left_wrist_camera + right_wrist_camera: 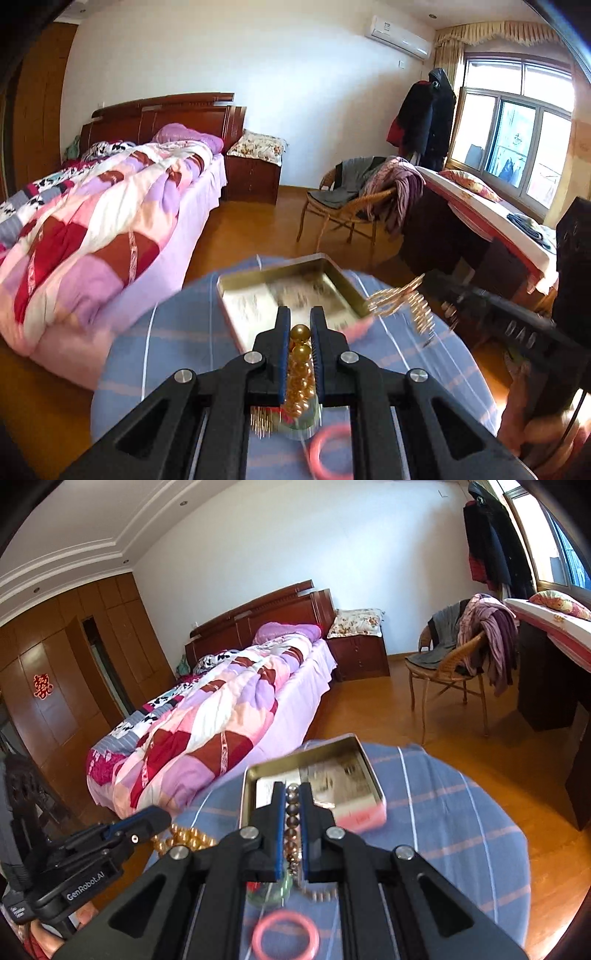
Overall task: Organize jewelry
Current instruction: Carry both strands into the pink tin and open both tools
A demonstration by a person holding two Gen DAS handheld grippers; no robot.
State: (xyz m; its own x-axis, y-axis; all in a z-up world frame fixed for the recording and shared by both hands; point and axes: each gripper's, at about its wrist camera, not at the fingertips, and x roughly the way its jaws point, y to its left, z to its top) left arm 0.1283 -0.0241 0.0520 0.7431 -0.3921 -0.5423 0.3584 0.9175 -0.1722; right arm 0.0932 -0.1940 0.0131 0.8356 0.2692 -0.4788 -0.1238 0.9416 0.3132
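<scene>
Amber beads (pixel 300 354) sit clamped between the closed fingers of the left gripper (pixel 300 321). The right gripper (pixel 291 797) is also closed, on a string of dark metal beads (pixel 291 814), and a blurred golden strand hangs from it in the left view. Both strings seem lifted above the tabletop (pixel 443 812), so I judge the step to be carrying them to the tin (pixel 362 753). The next move calls for bringing each gripper over the open tin, lowering, and opening so that the beads fall inside and do not catch the rim. A pink ring (pixel 284 936) and a green bangle (pixel 271 891) lie near, on the blue checked cloth. Farther away are the wooden floor, a bed (pixel 207 720), a chair (pixel 450 672) with clothes, and a window.
</scene>
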